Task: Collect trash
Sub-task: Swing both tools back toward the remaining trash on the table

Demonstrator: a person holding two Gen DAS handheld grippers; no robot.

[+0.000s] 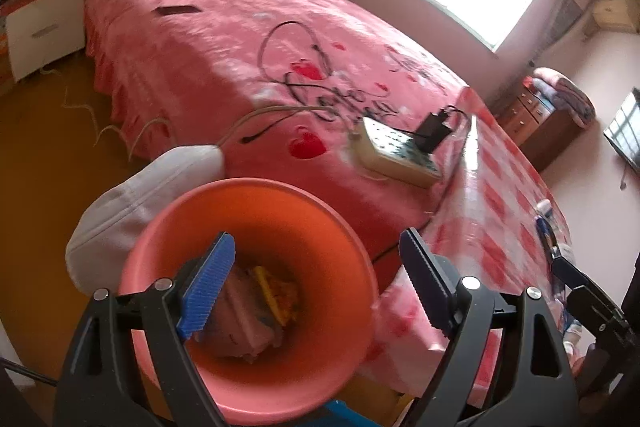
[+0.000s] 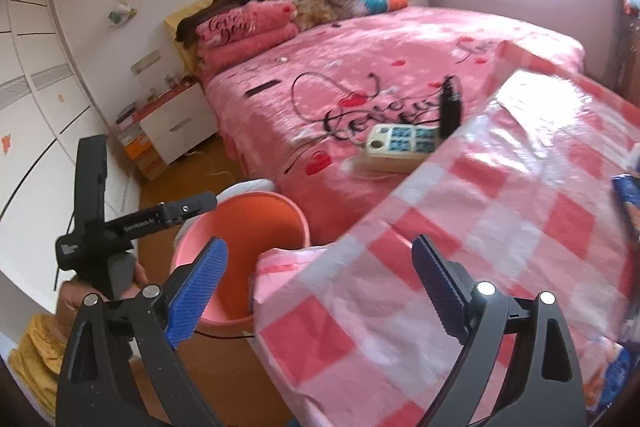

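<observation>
— Looking down my left tongs (image 1: 316,279), I see both blue pads spread wide with nothing between them, hanging over the pink bin (image 1: 256,211).

— What is in the bin?

— Trash (image 1: 256,311) lies at the bottom: a crumpled pinkish wrapper and something yellow beside it. The left pad covers part of it, and the blur stops me naming either piece.

— And your right tongs?

— My right tongs (image 2: 320,287) are wide too, and empty. They hang over the corner of the table (image 2: 500,227) with its red and white check cloth. From that side the bin (image 2: 200,243) stands on the floor just beside the table corner, and the cloth hides its near right rim, so I cannot see inside.

— Anything else on the table?

— At its far right edge a blue packet (image 2: 628,203) is cut off by the frame; possibly more trash, but I cannot tell. In the left view small bottles there are only smears.

— And behind?

— The bed (image 1: 208,39) with the pink cover carries a cream power strip (image 1: 396,153) with a black charger (image 1: 434,127) plugged in. Something white (image 1: 132,203) sits behind the bin, half hidden by its rim.
</observation>
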